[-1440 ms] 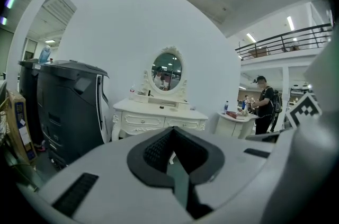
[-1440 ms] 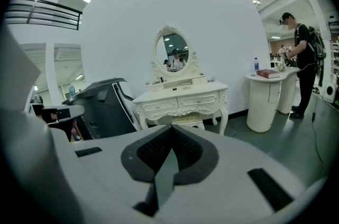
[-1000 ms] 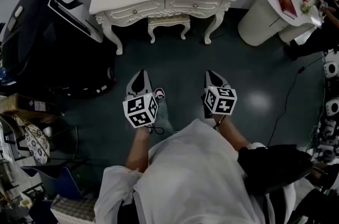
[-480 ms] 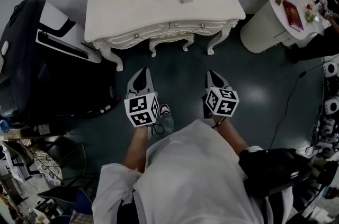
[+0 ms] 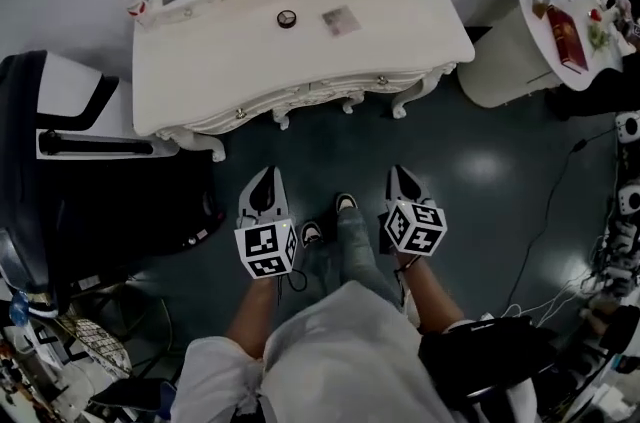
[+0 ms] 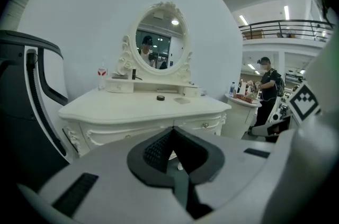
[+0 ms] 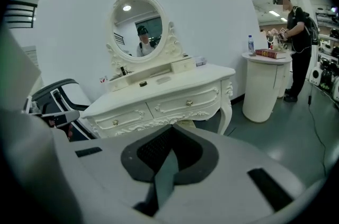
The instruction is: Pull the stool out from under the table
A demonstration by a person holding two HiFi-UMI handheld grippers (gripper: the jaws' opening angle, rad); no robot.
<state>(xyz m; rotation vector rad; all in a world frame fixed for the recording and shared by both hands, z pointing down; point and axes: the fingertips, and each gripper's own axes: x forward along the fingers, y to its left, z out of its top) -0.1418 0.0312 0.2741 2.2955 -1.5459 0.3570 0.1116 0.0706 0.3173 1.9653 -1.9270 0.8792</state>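
At 12 o'clock, table (image 5: 300, 61) now much nearer than 1 s ago: approach nearly done, no pull yet. Under tabletop, stool (image 7: 184, 123) tucked btwn front legs. At 6 of table, L gripper (image 5: 266, 174) & R gripper (image 5: 401, 172): jaws fully closed, empty, touching nothing.

The head view looks steeply down from above the person onto the desk (image 5: 250, 71), showing its whole top from the front edge side and the floor (image 5: 330, 151) before it. The left gripper (image 5: 265, 183) view sits low and near, before the left half of the front edge. It faces about level across the top to the mirror (image 6: 159, 40). The right gripper (image 5: 402, 181) view takes the desk's front and drawers (image 7: 185, 104) at a slant from the right. All three views share the desk. Both gripper views share the mirror and the round stand (image 7: 264, 85).
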